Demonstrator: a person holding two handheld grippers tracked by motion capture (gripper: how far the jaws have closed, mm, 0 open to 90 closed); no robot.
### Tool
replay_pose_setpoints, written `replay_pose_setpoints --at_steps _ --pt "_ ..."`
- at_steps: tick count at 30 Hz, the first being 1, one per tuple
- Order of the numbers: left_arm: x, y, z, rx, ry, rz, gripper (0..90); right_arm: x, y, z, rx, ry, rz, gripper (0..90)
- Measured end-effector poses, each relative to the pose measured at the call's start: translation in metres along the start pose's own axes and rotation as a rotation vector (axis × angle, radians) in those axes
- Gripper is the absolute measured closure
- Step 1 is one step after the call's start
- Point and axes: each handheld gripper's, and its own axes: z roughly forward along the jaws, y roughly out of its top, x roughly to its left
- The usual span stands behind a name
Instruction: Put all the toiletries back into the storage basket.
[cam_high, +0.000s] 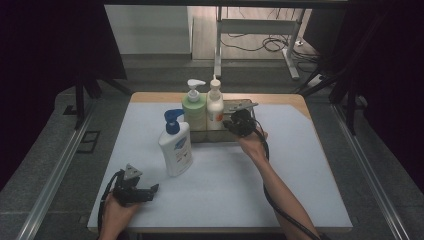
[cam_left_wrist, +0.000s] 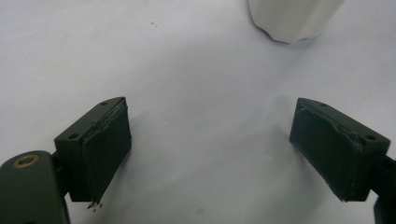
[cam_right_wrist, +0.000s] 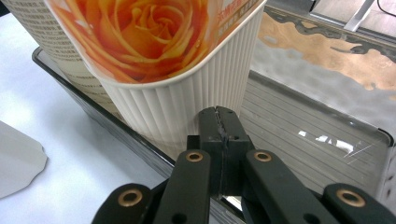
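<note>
Right claw (cam_right_wrist: 219, 122): seen pressed fully together, pad against pad, with nothing between them; its tips are set over the near rim of the tray, just at the foot of the ribbed bottle.
Ribbed bottle (cam_right_wrist: 154, 70): found directly ahead of the right claw, cream-coloured, printed with an orange rose; it is stood upright inside the tray, and whether the tips touch it cannot be told.
Tray (cam_right_wrist: 327, 135): a shallow dark tray with a grooved, shiny floor, spread out ahead of and to the right of the right claw; its bare floor is seen beside the bottle.
Green bottle (cam_high: 194, 106): a pump bottle stood in the tray just beyond the ribbed bottle (cam_high: 215, 107), on the side away from the right claw (cam_high: 239, 121).
Right hand (cam_high: 252, 142): held behind the right claw, with the cable trailed back along the forearm.
Left claw (cam_left_wrist: 210, 154): held wide apart, nothing between the pads; only bare worktop is seen between them.
Left hand (cam_high: 117, 207): rested low at the near left edge of the worktop, well apart from the tray, the left claw (cam_high: 152, 189) pointed to the right.
White bottle (cam_high: 176, 142): a pump bottle with a blue head, stood upright on the worktop outside the tray, ahead of the left claw; its base (cam_left_wrist: 292, 18) is seen beyond the open pads, apart from them.
Worktop (cam_high: 300, 170): covered in a pale sheet, by which both hands and the tray are carried.
</note>
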Motion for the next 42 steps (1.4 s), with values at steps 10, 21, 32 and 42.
replay_pose_setpoints --at_steps 10,21,32,42 --pt "0.0 0.0 0.0 0.0 0.0 0.0 12.2 0.0 0.0 0.0 0.007 -0.003 0.002 89.9" --pt "0.0 0.0 0.0 0.0 0.001 0.0 12.2 -0.002 0.002 -0.021 -0.037 -0.006 0.017 71.3" --pt "0.0 0.0 0.0 0.0 0.001 0.001 12.2 0.001 -0.004 -0.046 -0.081 0.039 0.022 46.6" --pt "0.0 0.0 0.0 0.0 0.001 0.001 12.2 0.01 -0.013 -0.065 -0.072 0.065 -0.048 27.6"
